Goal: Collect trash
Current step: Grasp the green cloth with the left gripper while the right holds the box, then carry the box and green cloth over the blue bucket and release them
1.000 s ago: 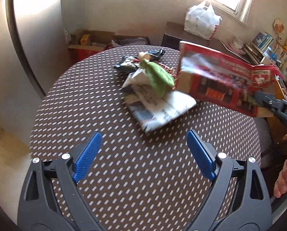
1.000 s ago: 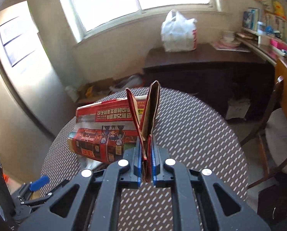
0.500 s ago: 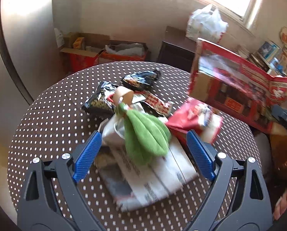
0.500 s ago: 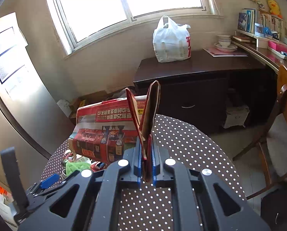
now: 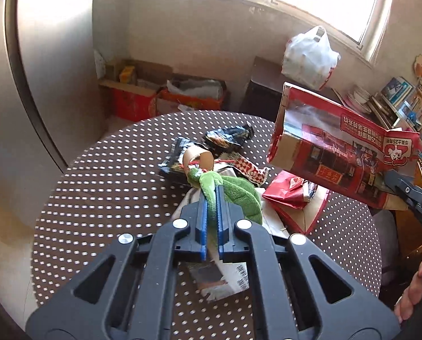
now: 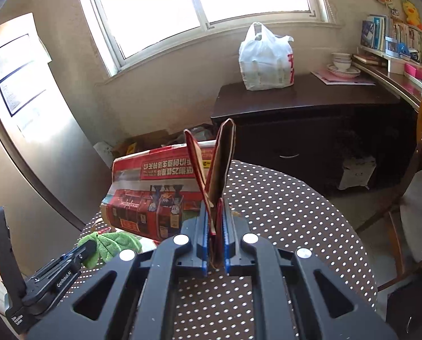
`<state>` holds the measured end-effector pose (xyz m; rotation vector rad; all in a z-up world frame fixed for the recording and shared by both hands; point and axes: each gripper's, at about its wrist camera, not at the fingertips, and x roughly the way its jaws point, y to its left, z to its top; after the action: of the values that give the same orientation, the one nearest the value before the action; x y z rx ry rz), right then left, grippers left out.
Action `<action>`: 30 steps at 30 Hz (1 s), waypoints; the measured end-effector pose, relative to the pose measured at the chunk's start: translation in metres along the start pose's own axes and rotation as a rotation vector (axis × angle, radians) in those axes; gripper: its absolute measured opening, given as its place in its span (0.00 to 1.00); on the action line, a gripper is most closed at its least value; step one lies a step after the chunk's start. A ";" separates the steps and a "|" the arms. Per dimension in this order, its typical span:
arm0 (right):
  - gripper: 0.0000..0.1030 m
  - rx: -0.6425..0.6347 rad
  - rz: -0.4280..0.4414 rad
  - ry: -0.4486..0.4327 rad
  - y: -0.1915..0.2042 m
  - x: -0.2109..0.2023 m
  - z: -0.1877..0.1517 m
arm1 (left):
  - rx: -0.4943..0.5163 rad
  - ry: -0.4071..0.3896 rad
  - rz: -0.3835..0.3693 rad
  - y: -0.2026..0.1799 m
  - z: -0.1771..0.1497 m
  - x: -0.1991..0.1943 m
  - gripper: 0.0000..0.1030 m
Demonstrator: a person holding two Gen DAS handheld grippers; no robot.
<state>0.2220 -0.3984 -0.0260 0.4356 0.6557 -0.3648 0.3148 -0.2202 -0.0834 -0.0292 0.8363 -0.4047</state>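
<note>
Left gripper (image 5: 211, 198) is now pinching the green cloth (image 5: 233, 192) between its blue pads, jaws pressed nearly together on the fabric; half a second ago the same jaws were standing wide open on either side of it, so the grasp is fresh. The cloth is lying on top of the trash heap at the middle of the dotted table (image 5: 97, 198), apparently not lifted yet, with a cardboard tube (image 5: 198, 160) touching its far end; whether the two are tied together cannot be told. Around it are sitting black wrappers (image 5: 225, 137) on the far side, a crumpled red packet (image 5: 291, 194) to the right, and a folded newspaper (image 5: 225, 280) underneath, near side. Right gripper (image 6: 214, 223) is holding the red paper bag (image 6: 154, 195) by its folded edge, fingers clamped tight, the bag hanging in the air to the right of the heap with its open mouth facing left. Judgement: collection is barely starting; the bag is standing ready as the receptacle, and the cloth is likely the first piece going in. The dangling tube may be dragging wrappers along when the cloth lifts.
</note>
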 end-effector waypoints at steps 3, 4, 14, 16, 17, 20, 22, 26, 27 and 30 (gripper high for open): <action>0.08 -0.017 0.019 -0.007 0.012 -0.009 -0.002 | -0.003 -0.031 0.010 0.008 -0.002 -0.021 0.05; 0.08 -0.025 0.026 -0.010 0.017 -0.012 -0.003 | -0.003 -0.048 0.018 0.013 -0.003 -0.031 0.05; 0.08 -0.110 0.140 -0.001 0.091 -0.039 -0.020 | -0.053 -0.162 0.118 0.071 -0.013 -0.106 0.05; 0.08 -0.130 0.166 0.009 0.108 -0.043 -0.025 | -0.068 -0.174 0.145 0.087 -0.017 -0.119 0.05; 0.08 -0.140 0.180 0.016 0.117 -0.045 -0.027 | -0.073 -0.178 0.154 0.094 -0.019 -0.124 0.05; 0.08 -0.176 0.218 0.039 0.144 -0.048 -0.037 | -0.101 -0.183 0.189 0.120 -0.030 -0.140 0.05; 0.08 -0.201 0.241 0.058 0.164 -0.046 -0.046 | -0.124 -0.183 0.214 0.138 -0.036 -0.148 0.05; 0.08 -0.250 0.277 0.097 0.202 -0.042 -0.065 | -0.168 -0.177 0.256 0.175 -0.050 -0.160 0.05; 0.08 -0.261 0.284 0.106 0.211 -0.041 -0.070 | -0.182 -0.171 0.264 0.184 -0.053 -0.161 0.05; 0.08 -0.291 0.300 0.138 0.237 -0.036 -0.088 | -0.221 -0.152 0.292 0.210 -0.062 -0.162 0.05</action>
<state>0.2590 -0.1474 -0.0003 0.2755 0.7526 0.0468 0.2432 0.0401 -0.0475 -0.1393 0.7183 -0.0334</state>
